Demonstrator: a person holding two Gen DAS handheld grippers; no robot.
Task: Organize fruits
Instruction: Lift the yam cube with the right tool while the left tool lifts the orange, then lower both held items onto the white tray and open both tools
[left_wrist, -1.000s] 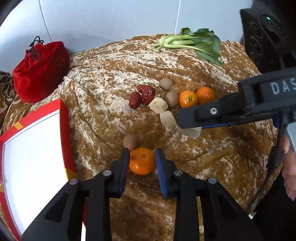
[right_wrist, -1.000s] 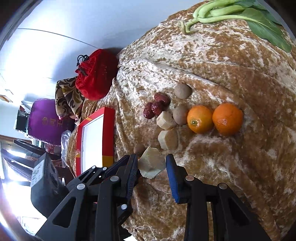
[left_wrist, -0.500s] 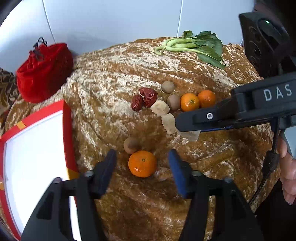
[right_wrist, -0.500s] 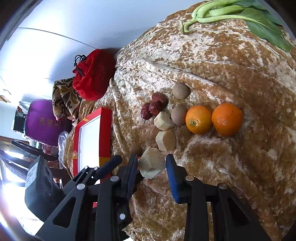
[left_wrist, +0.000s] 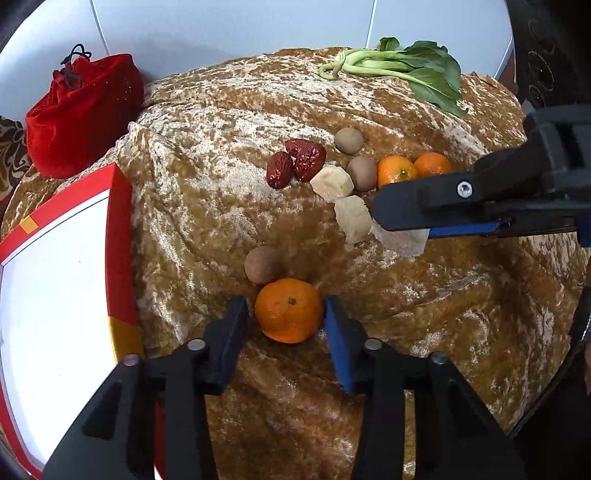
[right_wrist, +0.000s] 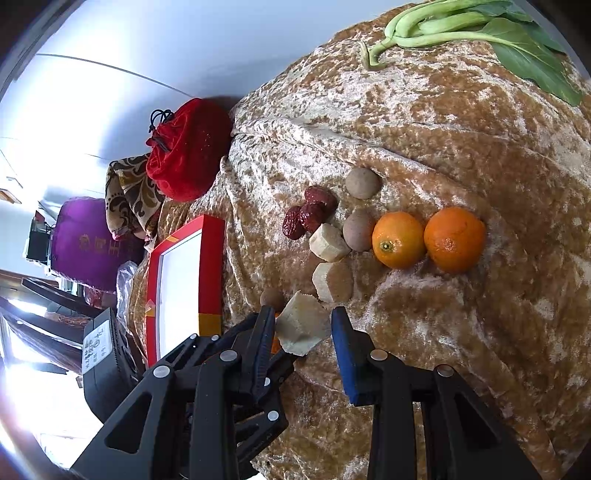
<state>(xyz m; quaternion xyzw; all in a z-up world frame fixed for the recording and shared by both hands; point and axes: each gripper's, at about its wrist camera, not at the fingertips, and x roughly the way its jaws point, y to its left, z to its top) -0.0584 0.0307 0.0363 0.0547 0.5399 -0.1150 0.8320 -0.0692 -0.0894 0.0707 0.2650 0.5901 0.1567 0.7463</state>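
Note:
My left gripper (left_wrist: 283, 317) is open, its jaws on either side of an orange mandarin (left_wrist: 288, 309) without touching it. A brown longan (left_wrist: 263, 264) lies just beyond the mandarin. My right gripper (right_wrist: 303, 325) is around a pale cut chunk (right_wrist: 302, 323); a gap shows by the blue jaw. It lies on the cloth next to two more pale chunks (right_wrist: 331, 281). Beyond are two red dates (left_wrist: 297, 161), two longans (left_wrist: 355, 155) and two mandarins (right_wrist: 425, 239).
A red-rimmed white tray (left_wrist: 119, 225) sits at the left. A red velvet pouch (left_wrist: 79, 110) stands at the back left. Green bok choy (left_wrist: 406, 72) lies at the back of the brown velvet cloth (left_wrist: 207, 184).
My left gripper let go of the mandarin, opened wide and drew back, then came forward around it again with narrower jaws. The right gripper stayed at the pale chunk.

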